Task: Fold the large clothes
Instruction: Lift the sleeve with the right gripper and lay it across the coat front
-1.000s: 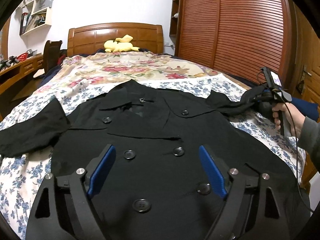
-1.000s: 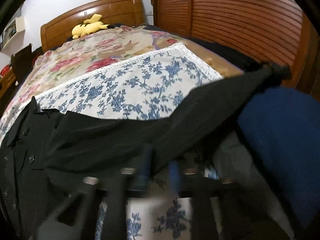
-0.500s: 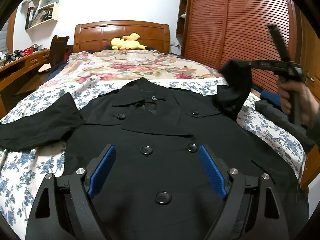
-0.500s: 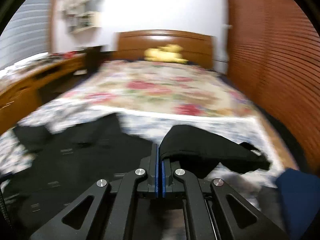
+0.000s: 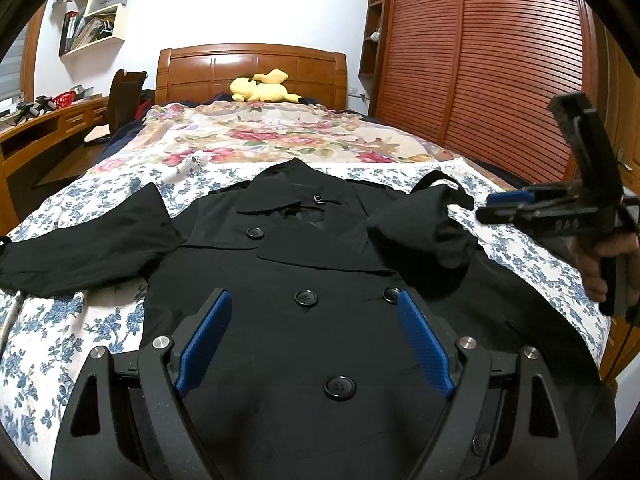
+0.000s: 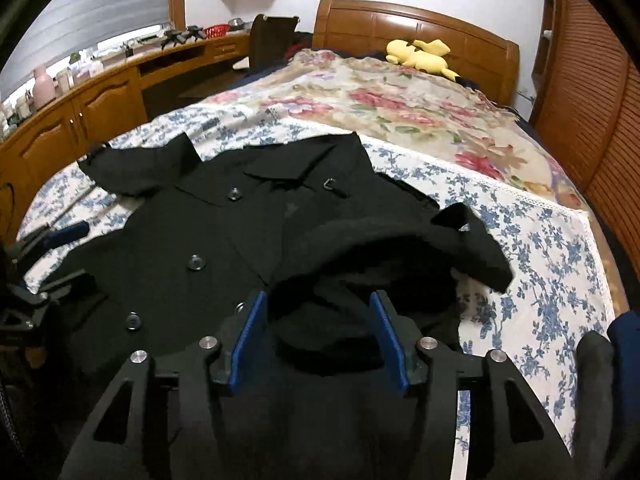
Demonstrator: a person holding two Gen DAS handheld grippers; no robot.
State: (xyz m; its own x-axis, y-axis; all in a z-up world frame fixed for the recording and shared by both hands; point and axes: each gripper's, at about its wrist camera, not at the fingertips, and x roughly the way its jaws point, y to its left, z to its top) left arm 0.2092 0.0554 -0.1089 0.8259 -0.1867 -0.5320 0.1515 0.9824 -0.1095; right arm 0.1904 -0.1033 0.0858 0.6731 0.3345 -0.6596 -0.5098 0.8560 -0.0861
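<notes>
Black coat lies face up on the bed, spread over a blue-flowered sheet, collar toward the wooden headboard at 12 o'clock. In my left wrist view the double row of buttons runs down the middle of the frame.

One sleeve stretches flat toward 9 o'clock in the left view. The other sleeve is folded in over the coat's chest at about 2 o'clock, bunched and humped, its cuff end sticking up a little.

My left gripper hovers over the lower front of the coat, jaws wide, blue pads well apart, nothing between them but the cloth below; released.

My right gripper sits over the folded sleeve. Its jaws are opening. The bunched sleeve cloth lies in the gap between the blue pads, but the pads stand clear of it on both sides; no grip. From the left view I see the same gripper at 3 o'clock, held in a hand, fingers pointing toward the sleeve and just beside it, apart from the cloth.

A yellow plush toy rests against the headboard at 12 o'clock. A red-flowered cover takes the far half of the bed. Slatted wooden wardrobe doors stand at 2 o'clock. In the right view a long wooden surface with small items runs along 10 o'clock.
</notes>
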